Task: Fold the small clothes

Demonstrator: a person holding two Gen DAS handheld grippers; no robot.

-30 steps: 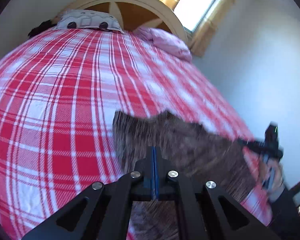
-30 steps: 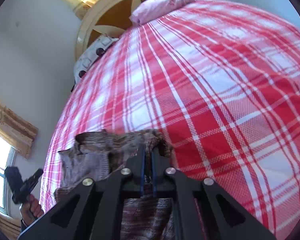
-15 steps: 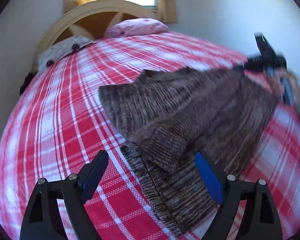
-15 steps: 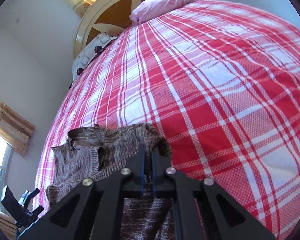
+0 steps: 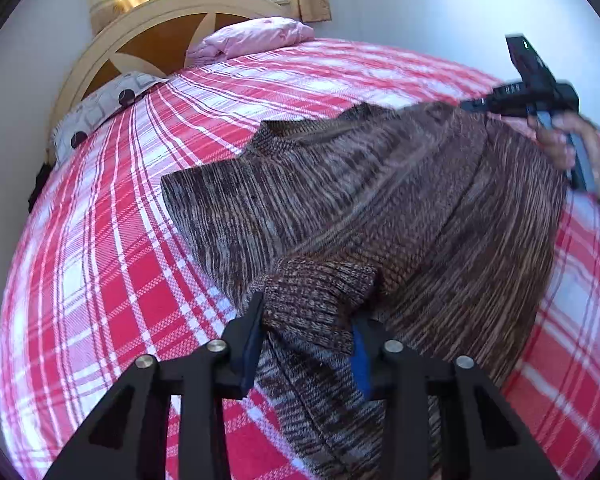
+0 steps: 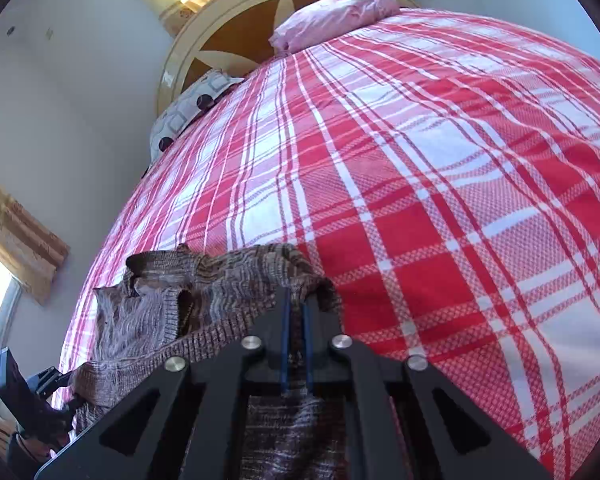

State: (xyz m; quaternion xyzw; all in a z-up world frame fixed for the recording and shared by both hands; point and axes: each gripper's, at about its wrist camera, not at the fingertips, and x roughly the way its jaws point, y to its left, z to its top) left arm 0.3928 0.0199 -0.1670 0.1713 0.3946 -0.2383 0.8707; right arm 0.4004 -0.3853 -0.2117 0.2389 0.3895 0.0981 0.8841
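A brown marled knit sweater point(image 5: 380, 208) lies spread on the red plaid bedspread point(image 5: 100, 248). The left gripper point(image 5: 306, 332) stands partly open around the near folded cuff point(image 5: 320, 292). At the far right, the right gripper point(image 6: 296, 308) pinches a bunched sweater edge.

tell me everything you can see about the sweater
The sweater is a brown, tan and grey marled knit with ribbed cuffs and hem. It lies spread on the red plaid bedspread, collar toward the headboard. The left gripper is open around a folded-in cuff; the right gripper is shut on its far side.
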